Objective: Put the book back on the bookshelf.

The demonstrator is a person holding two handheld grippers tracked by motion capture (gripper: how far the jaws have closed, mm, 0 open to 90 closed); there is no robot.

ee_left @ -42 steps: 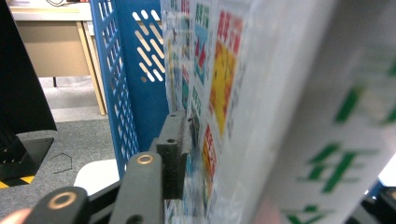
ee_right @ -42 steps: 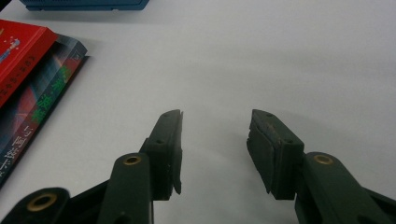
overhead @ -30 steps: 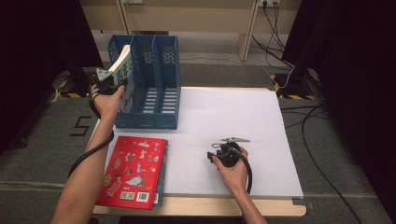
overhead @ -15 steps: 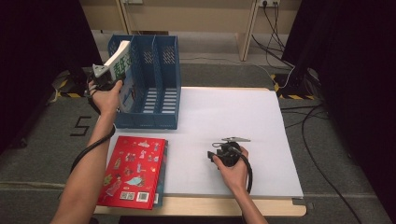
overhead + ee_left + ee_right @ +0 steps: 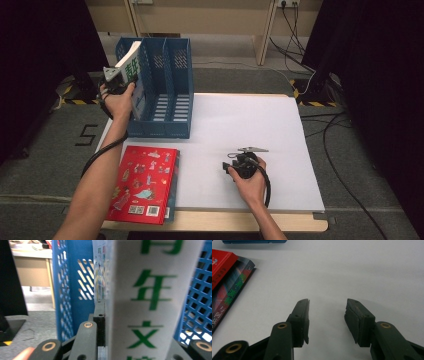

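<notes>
Left gripper (image 5: pixel 114 76) is up at ten o'clock, clamped on a white book (image 5: pixel 129 64) with green characters, tilted over the blue file rack's (image 5: pixel 165 95) leftmost slot. Right gripper (image 5: pixel 326 315) rests at five o'clock on the white table (image 5: pixel 260 130), jaws apart, grasping nothing. Red book (image 5: pixel 145 182) lies at seven o'clock.

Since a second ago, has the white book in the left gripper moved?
Yes. The white book, held by the left gripper, has shifted slightly up and left against the blue file rack, over its leftmost slot.
</notes>
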